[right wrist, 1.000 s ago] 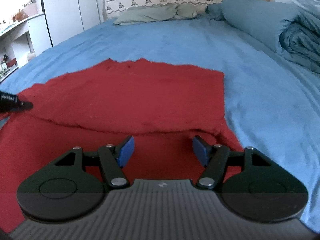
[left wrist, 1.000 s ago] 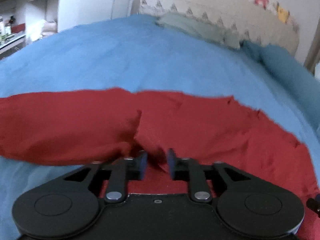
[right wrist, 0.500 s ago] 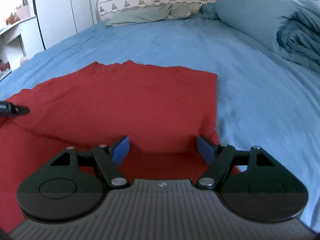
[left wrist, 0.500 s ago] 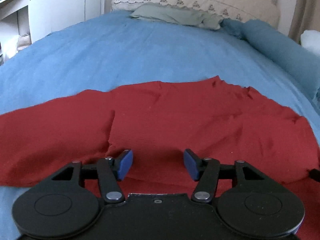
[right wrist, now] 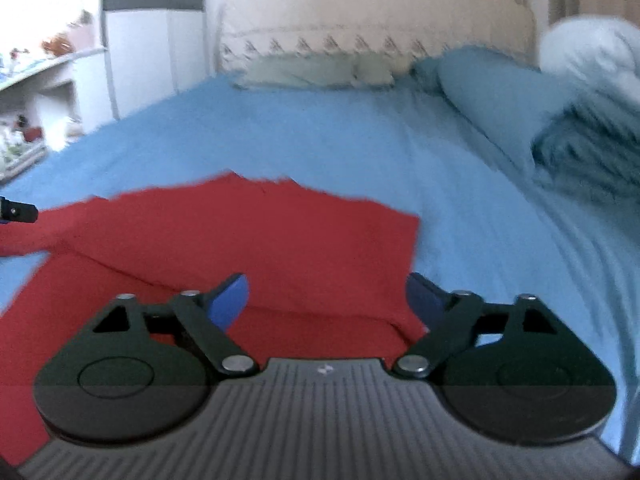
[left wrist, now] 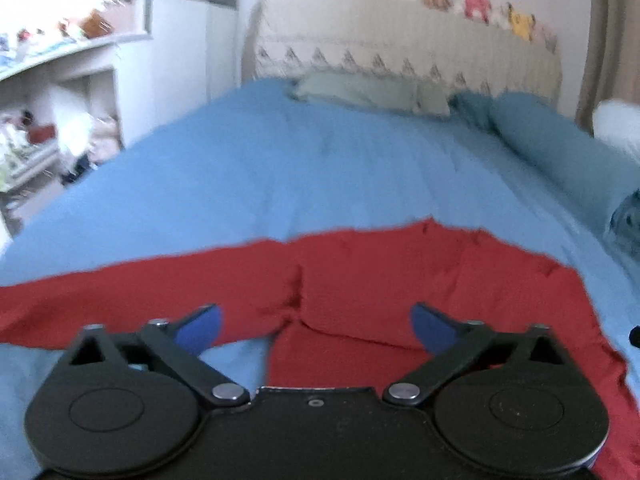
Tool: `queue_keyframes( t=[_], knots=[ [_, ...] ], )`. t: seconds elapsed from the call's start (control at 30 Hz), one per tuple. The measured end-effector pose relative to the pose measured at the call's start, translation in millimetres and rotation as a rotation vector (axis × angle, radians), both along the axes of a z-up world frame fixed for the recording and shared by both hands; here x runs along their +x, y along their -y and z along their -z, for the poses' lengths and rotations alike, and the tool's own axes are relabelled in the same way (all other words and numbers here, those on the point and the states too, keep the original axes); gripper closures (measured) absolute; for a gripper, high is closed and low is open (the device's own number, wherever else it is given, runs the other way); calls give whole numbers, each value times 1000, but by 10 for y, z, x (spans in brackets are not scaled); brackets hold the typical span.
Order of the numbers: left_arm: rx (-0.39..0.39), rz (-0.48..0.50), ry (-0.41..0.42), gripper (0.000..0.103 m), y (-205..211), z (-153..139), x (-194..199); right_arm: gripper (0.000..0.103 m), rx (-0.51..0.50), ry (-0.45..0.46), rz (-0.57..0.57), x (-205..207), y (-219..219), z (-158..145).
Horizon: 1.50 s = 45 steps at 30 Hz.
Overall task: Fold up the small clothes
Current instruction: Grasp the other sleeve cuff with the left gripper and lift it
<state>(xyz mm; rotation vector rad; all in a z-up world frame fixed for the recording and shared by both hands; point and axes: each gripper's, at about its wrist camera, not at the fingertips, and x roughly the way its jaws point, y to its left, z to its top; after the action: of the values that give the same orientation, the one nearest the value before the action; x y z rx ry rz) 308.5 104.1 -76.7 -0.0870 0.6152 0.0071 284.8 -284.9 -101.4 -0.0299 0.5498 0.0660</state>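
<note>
**Fold laid, both grippers letting go**

The left gripper is opening, nothing between its jaws; the red garment lies just ahead and below on the blue bedsheet. The right gripper is opening too, empty, above the folded layer. A risk: a fingertip snagging the loose top edge could drag the fold askew.

From my left gripper, 12 o'clock is wide open blue bed all the way to the green pillows at the headboard. The red garment lies flat, no real obstacle. At 2 o'clock the rolled blue duvet blocks the right side; white shelves crowd 10 o'clock.
</note>
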Motion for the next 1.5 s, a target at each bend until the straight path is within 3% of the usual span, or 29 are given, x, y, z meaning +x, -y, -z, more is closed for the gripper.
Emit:
queue_keyframes(
  t=[0.13,0.3,0.53,0.7,0.93,1.13,1.2,1.27,1.3,1.37,1.5],
  knots=[
    [-71,-53,22,0,-306,-232,-333,0,17,43,-60,-222,-302,-361],
    [-188,-197,38,0,-907,-314,-585,0,47,4,-107,-343,-753,-551],
    [-379,-398,53,0,-1897,11,-772,0,117,-72,-172,-352,-1409,-442],
    [-439,-493,62,2,-2432,355,-675,0,89,-111,-203,-266,-1832,-273],
    [-541,-605,46,20,-2983,774,-392,0,46,-134,-220,-114,-2179,-53],
    [-527,-669,84,44,-3225,889,-188,0,56,-147,-217,7,-2352,115],
    [-514,-687,91,57,-3277,905,-137,0,52,-150,-224,37,-2393,138],
    [-512,-708,84,91,-3334,940,-91,0,40,-148,-234,54,-2425,166],
    [-523,-712,78,97,-3362,959,-82,0,34,-147,-237,71,-2467,187],
    [-537,-711,89,97,-3402,970,-86,0,30,-147,-239,92,-2494,211],
    [-473,-681,117,97,-3296,792,-66,0,44,-142,-231,117,-2464,214]
  ],
)
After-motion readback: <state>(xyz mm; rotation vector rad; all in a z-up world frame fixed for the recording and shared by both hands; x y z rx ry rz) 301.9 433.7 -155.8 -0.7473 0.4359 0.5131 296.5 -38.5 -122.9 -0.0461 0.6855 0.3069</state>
